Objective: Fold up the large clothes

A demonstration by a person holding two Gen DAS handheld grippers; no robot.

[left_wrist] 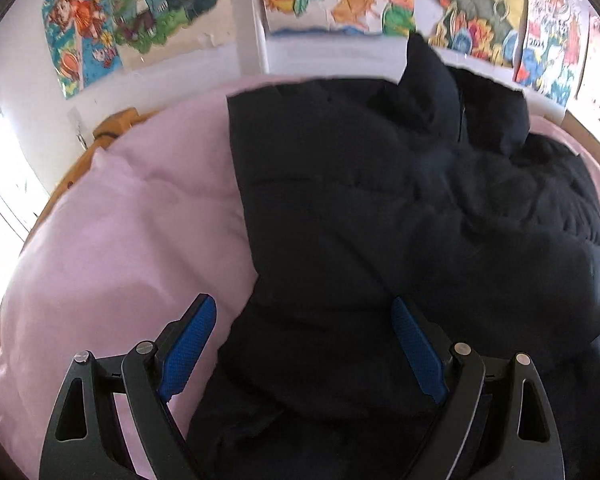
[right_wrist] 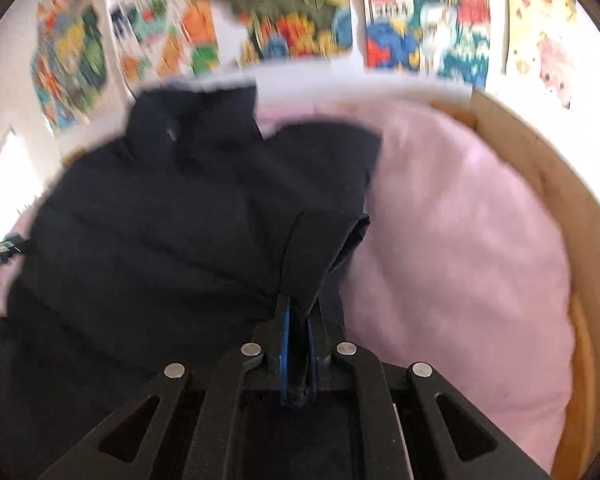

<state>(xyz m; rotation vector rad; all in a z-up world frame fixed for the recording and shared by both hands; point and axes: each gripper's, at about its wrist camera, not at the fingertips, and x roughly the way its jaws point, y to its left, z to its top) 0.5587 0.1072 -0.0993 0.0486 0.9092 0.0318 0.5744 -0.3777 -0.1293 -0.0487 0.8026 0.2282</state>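
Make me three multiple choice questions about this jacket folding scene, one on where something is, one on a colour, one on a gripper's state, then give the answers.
1. Where does the dark jacket lie?
A. on the pink bedding
B. on a wooden floor
C. on a hanger

2. What colour are the pads of the left gripper?
A. red
B. blue
C. white

3. How does the right gripper stand?
A. wide open over bedding
B. out of sight
C. shut on jacket fabric

Answers: 1 A, pink bedding shows around the jacket; 2 B, both pads are blue; 3 C, dark cloth is pinched between its closed pads.
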